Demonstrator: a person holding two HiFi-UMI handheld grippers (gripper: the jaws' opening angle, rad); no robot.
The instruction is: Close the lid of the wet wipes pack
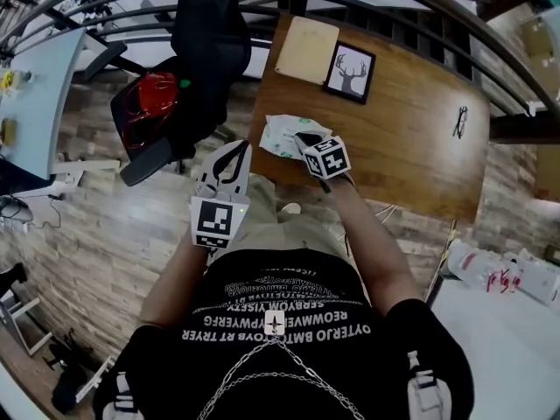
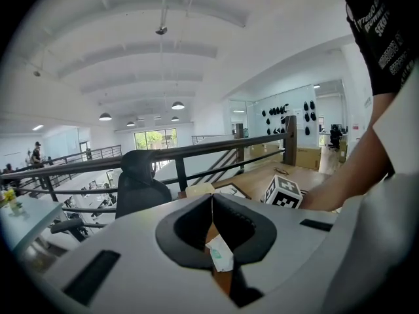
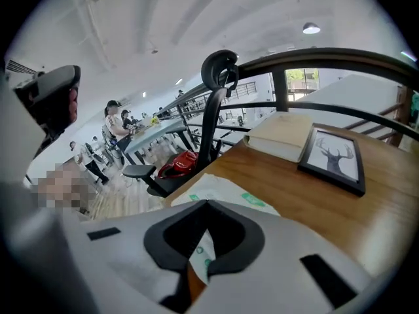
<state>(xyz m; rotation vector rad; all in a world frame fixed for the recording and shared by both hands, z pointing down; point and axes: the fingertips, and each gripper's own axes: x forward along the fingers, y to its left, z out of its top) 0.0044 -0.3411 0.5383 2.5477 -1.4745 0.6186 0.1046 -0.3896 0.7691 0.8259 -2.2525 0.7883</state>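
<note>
The wet wipes pack, white with green print, lies near the front left corner of the wooden table. My right gripper is shut, its tips down on the pack's right part, and nothing shows pinched between them. In the right gripper view the closed jaws hang just over the pack; the lid is hidden under them. My left gripper is shut and empty, held off the table's left edge beside the pack. A bit of the pack shows through its jaw opening.
A framed deer picture and a tan book lie at the table's far side. A small black object sits to the right. A black office chair with a red item stands left of the table. A railing runs behind.
</note>
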